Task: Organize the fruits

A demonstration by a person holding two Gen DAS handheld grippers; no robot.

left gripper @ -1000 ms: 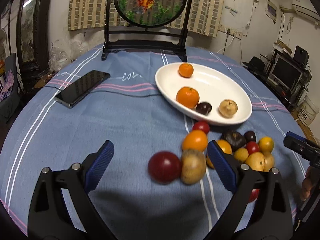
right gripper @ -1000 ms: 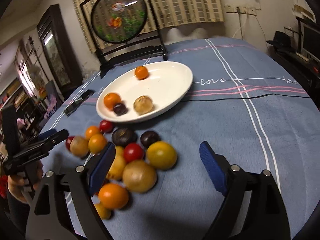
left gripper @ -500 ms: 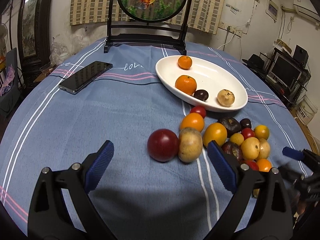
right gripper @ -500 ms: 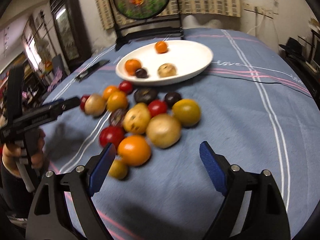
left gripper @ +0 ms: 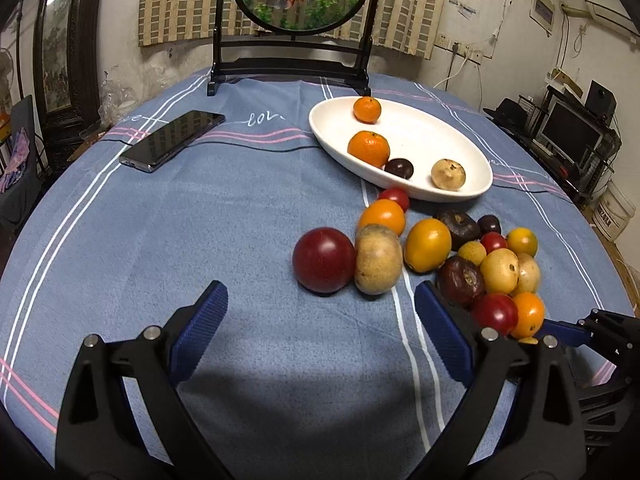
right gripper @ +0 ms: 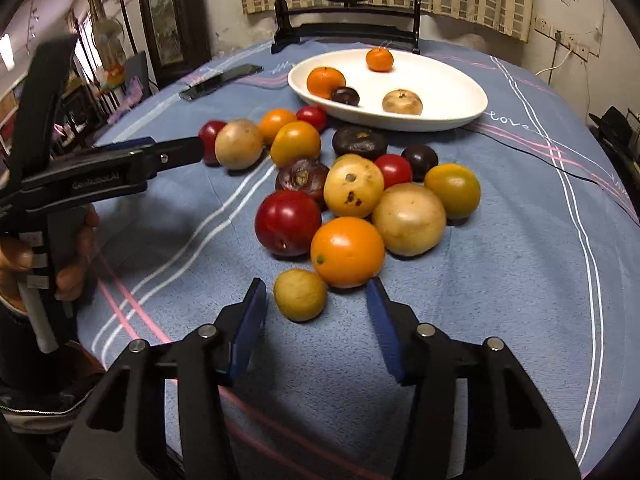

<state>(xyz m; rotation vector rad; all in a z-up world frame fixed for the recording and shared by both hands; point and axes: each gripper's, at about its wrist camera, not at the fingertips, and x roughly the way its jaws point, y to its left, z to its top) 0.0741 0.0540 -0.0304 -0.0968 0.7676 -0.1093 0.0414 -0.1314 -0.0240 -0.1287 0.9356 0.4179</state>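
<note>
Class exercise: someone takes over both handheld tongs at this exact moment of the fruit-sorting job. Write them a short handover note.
Left tongs: open, empty, aimed at the dark red round fruit and the tan potato-like fruit touching it.
Right tongs: open, empty, with the small yellow-tan fruit just ahead between the fingers, not gripped.
Done: the white oval ceramic plate holds four fruits: two oranges, one dark plum-like fruit, one tan fruit.
Left: the mixed pile of loose fruit lies on the blue striped tablecloth in front of the plate.
The black smartphone lies apart, to the left.
</note>
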